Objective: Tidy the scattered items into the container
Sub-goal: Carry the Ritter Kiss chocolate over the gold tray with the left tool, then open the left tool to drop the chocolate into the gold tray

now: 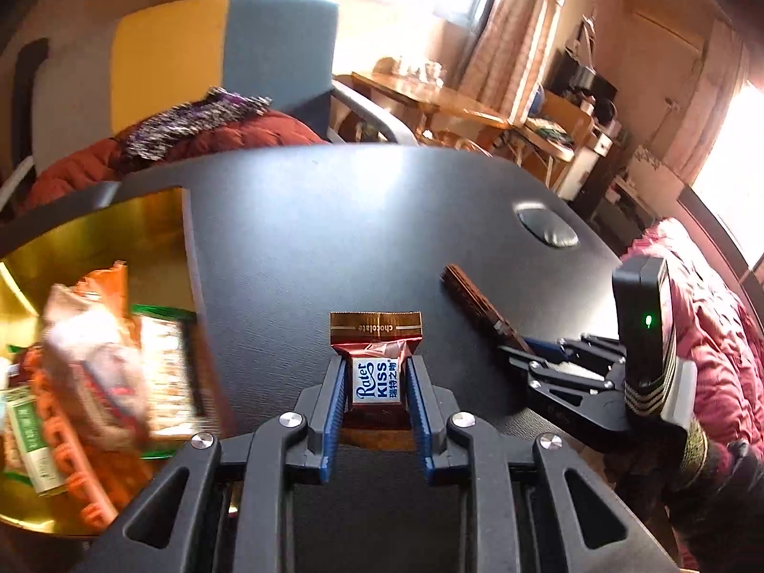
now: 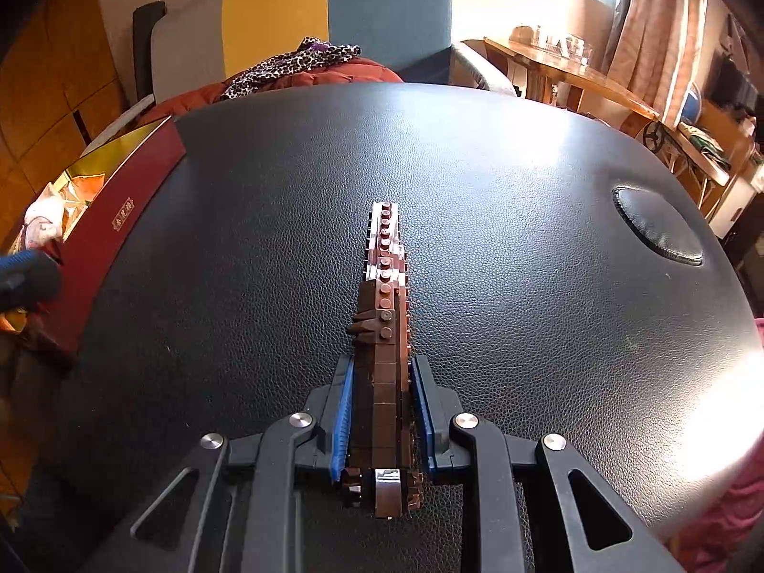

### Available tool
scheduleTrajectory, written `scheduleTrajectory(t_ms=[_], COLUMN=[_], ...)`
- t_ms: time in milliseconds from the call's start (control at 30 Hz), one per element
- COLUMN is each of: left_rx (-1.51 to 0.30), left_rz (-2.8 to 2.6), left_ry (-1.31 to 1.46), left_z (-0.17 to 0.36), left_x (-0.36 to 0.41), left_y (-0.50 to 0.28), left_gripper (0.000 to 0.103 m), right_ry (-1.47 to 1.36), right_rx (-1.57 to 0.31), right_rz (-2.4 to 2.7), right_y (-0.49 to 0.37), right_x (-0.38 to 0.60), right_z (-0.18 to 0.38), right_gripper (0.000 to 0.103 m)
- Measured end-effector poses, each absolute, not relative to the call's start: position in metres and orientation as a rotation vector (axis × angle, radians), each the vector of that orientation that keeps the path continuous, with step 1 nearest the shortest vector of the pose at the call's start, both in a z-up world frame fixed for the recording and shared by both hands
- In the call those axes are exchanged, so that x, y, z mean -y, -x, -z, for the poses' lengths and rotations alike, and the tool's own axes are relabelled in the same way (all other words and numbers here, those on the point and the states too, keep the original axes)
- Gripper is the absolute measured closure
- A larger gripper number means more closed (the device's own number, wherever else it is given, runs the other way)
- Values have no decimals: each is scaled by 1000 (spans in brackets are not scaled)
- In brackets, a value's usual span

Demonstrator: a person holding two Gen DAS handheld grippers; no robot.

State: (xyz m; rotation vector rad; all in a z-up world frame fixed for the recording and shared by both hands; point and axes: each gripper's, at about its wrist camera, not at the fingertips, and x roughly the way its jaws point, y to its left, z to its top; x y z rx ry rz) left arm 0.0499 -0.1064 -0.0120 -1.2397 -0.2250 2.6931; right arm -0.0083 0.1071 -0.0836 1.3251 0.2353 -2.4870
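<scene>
the left gripper [image 1: 375, 382] has its blue-padded fingers [image 1: 334, 396] pressed against both sides of a small "rater kiss" chocolate [image 1: 376, 367], squeezing the wrapper at its middle so the crimped end sticks out forward. it looks lifted a little above the black leather tabletop [image 1: 358, 219], though i can't be sure it is clear of the surface. just to its left sits the container, a gold-lined box [image 1: 143, 229] with a dark red outer wall, already holding a blurred heap of snack packets [image 1: 95, 358]. being that near, the chocolate seems meant to go over the wall and in.

the right gripper [image 2: 382, 410] is clamped on the near end of a long brown toy-brick piece [image 2: 384, 296], fingers on its flat sides, the rest reaching away along the table. held lengthwise like this it should stay in line with the fingers, but the long free end may catch the box wall [image 2: 119, 224] if swung in low. that box lies well off to the left of this gripper, so the brick piece has the longer trip.
</scene>
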Motion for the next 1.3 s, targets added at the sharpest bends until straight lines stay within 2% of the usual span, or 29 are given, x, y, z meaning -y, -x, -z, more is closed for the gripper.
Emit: scheduleTrajectory(t_ms=[433, 767, 1100, 1200, 1233, 1300], left_rx=[370, 353, 352, 358, 368, 389], left_rz=[-2972, -3103, -3127, -3136, -3143, -3155], left_ry=[1214, 1352, 1478, 1488, 1488, 1481], left_z=[-12, 4, 32, 37, 38, 37], left_x=[213, 277, 297, 298, 299, 301], left_y=[-87, -78, -64, -66, -67, -70], left_gripper=[78, 78, 78, 71, 66, 63], right_ry=[-1310, -1314, -1333, -1340, -1342, -1345], right_rx=[-264, -282, -272, -250, -241, -215], right_rz=[2468, 2475, 2480, 2475, 2472, 2463], right_y=[5, 3, 3, 5, 5, 6], right_x=[-85, -78, -73, -72, -71, -70], right_z=[84, 86, 86, 85, 84, 83], right_gripper=[80, 80, 80, 80, 80, 80])
